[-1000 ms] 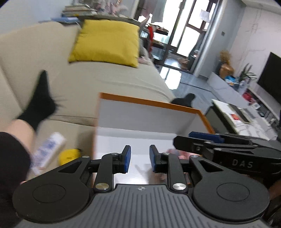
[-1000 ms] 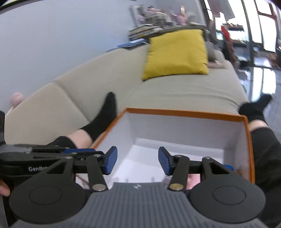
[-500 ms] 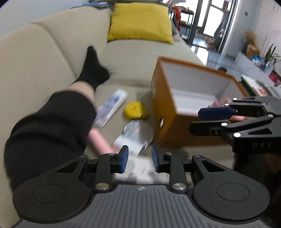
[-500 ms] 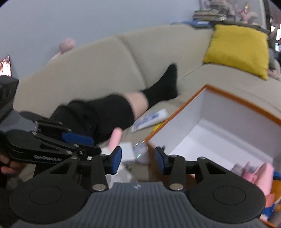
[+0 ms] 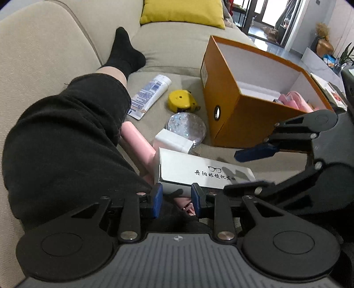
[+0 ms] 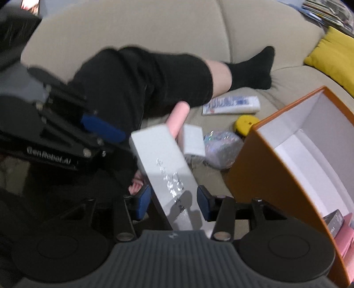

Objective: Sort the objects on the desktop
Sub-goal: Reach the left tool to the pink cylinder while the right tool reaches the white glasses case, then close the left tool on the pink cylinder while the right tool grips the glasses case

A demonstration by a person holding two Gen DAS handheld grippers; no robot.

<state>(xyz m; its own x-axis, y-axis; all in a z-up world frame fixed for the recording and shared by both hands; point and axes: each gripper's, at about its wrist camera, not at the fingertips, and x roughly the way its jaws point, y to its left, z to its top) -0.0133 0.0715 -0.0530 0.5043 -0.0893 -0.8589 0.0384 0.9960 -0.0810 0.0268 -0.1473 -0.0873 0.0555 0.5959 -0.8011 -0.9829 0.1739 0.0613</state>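
A long white glasses box (image 5: 199, 170) lies on the sofa seat in front of an orange box (image 5: 232, 115) with a white inside. My right gripper (image 6: 173, 203) straddles the near end of the glasses box (image 6: 168, 177); its jaws are opening and the pads do not press on it. My left gripper (image 5: 176, 200) hangs open just above the box's other end, nothing gripped. Beside it lie a pink cylinder (image 5: 139, 146), a small white block (image 5: 172, 140), a glittery clear disc (image 5: 185, 126), a yellow tape measure (image 5: 180, 100) and a toothpaste tube (image 5: 148, 97).
A person's leg (image 5: 66, 144) in black shorts and a black sock lies along the left, touching the pink cylinder. Pink items (image 5: 294, 102) rest inside the orange box. A yellow cushion (image 5: 181, 11) sits at the sofa's far end.
Both grippers swung away from the orange box's opening and sank toward the objects on the seat. The right gripper rolled and now sits astride the glasses box.
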